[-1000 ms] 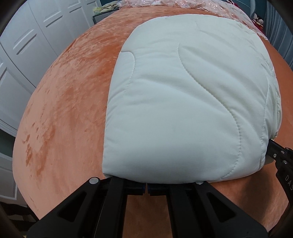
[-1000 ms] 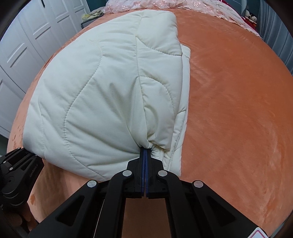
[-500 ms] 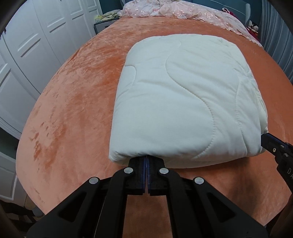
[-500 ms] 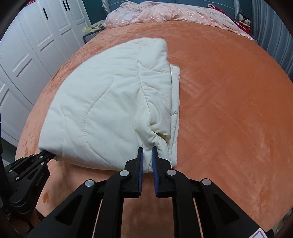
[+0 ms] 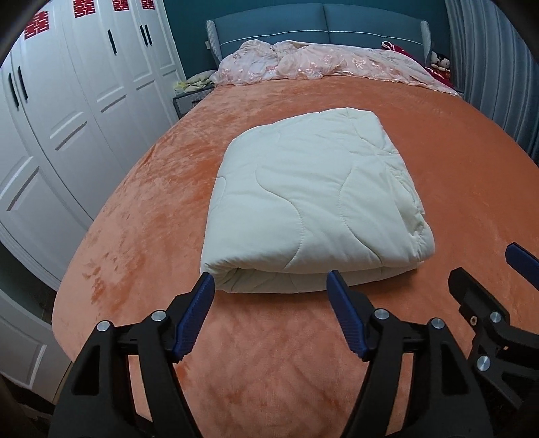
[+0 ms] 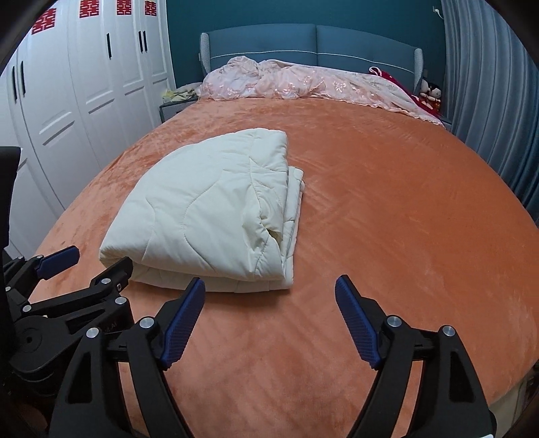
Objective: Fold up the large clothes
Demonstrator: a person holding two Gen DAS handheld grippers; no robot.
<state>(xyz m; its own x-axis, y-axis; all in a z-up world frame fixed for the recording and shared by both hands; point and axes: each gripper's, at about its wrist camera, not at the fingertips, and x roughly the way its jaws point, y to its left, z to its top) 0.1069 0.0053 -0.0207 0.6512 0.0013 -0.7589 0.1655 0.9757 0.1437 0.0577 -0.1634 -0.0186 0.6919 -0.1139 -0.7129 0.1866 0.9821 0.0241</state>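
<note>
A cream quilted garment (image 5: pixel 313 205) lies folded in a thick rectangle on the orange bed cover (image 5: pixel 134 236). It also shows in the right wrist view (image 6: pixel 209 215), left of centre, with layered edges on its right side. My left gripper (image 5: pixel 269 279) is open and empty, just short of the fold's near edge. My right gripper (image 6: pixel 269 284) is open and empty, near the fold's right near corner. Each gripper shows in the other's view: the right gripper (image 5: pixel 498 269) at the right edge and the left gripper (image 6: pixel 91 259) at the left edge.
A pink lace bedspread (image 5: pixel 320 60) is bunched at the head of the bed below a blue headboard (image 5: pixel 316 27). White wardrobe doors (image 5: pixel 67 101) line the left side. A grey curtain (image 6: pixel 488 84) hangs at the right. The bed edge runs close below the grippers.
Both grippers have let go of the garment and opened wide. They have pulled back toward the near bed edge, and the folded garment now lies flat by itself.
</note>
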